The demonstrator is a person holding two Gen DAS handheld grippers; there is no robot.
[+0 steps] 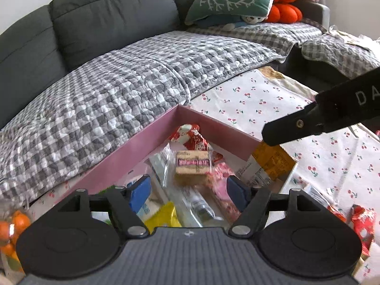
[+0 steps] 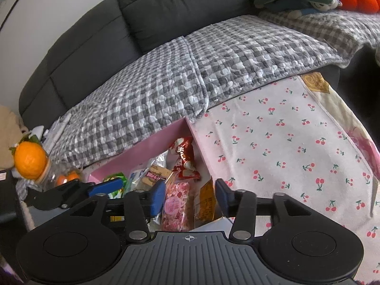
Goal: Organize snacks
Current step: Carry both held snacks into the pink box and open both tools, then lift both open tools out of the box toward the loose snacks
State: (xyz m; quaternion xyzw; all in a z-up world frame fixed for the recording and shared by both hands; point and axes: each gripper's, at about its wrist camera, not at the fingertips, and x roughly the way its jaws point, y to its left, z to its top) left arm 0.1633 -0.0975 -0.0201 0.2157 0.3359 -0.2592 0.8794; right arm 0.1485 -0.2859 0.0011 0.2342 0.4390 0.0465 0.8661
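The pink box (image 1: 133, 152) sits on the cherry-print cloth (image 2: 280, 142) against the grey sofa (image 1: 99, 23), already heaped with snacks. From the left gripper (image 1: 188, 191) the tan cracker pack (image 1: 192, 166) lies just ahead at twelve o'clock, long axis crosswise to the fingers, with nothing pinched between the spread jaws. The right gripper (image 2: 190, 196) (equally near, I judge) tilts down with jaws parted and unloaded, the pink floral packet (image 2: 177, 204) lying lengthwise at twelve o'clock between its fingers, untouched.
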